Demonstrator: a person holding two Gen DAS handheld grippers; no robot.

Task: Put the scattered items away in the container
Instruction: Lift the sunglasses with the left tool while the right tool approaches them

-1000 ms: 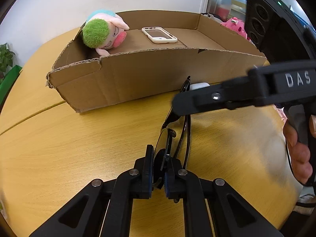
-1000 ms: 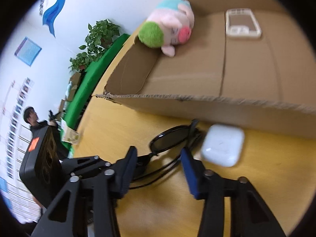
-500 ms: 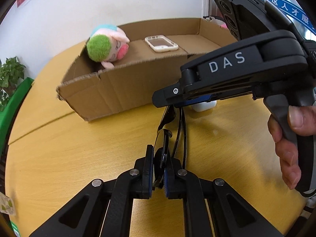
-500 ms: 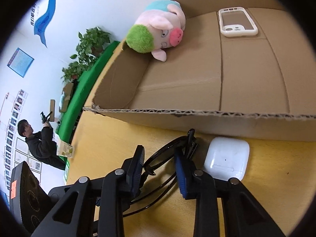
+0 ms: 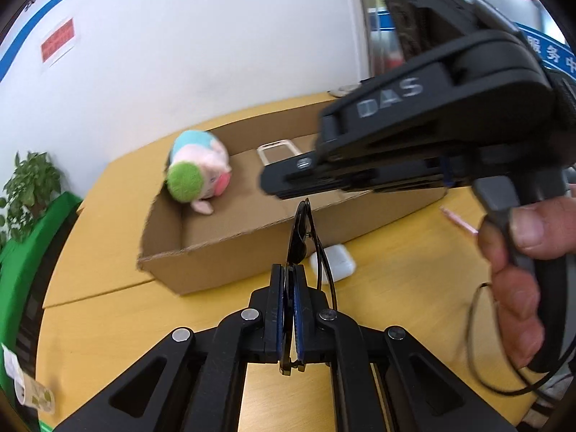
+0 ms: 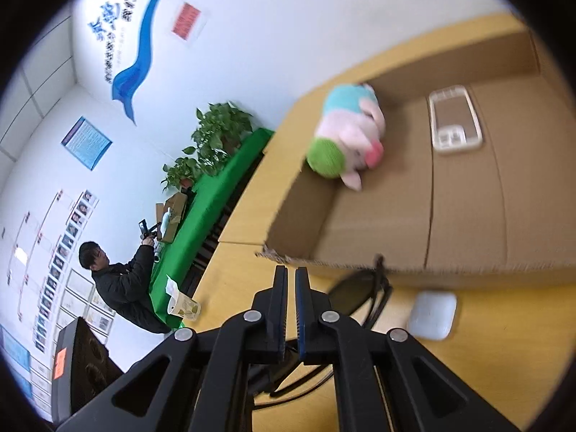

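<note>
My left gripper (image 5: pixel 288 273) is shut on black sunglasses (image 5: pixel 301 237) and holds them above the table, in front of the cardboard box (image 5: pixel 223 255). My right gripper (image 6: pixel 291 277) is shut with nothing between its pads; the sunglasses (image 6: pixel 354 293) hang just right of it. In the left wrist view its body (image 5: pixel 414 136) crosses above the box. A plush pig (image 5: pixel 196 176) and a phone case (image 5: pixel 279 149) lie in the box. A white earbud case (image 5: pixel 333 262) sits on the table by the box wall and also shows in the right wrist view (image 6: pixel 432 315).
A pink stick (image 5: pixel 459 221) lies on the wooden table (image 5: pixel 144 324) right of the box. Potted plants (image 6: pixel 216 133) and a green bench (image 6: pixel 216 198) stand beyond the table's left edge, where a person (image 6: pixel 118 280) crouches.
The left gripper has lifted the sunglasses up off the table toward the box. The right gripper has closed and risen, its jaws no longer around the sunglasses.
</note>
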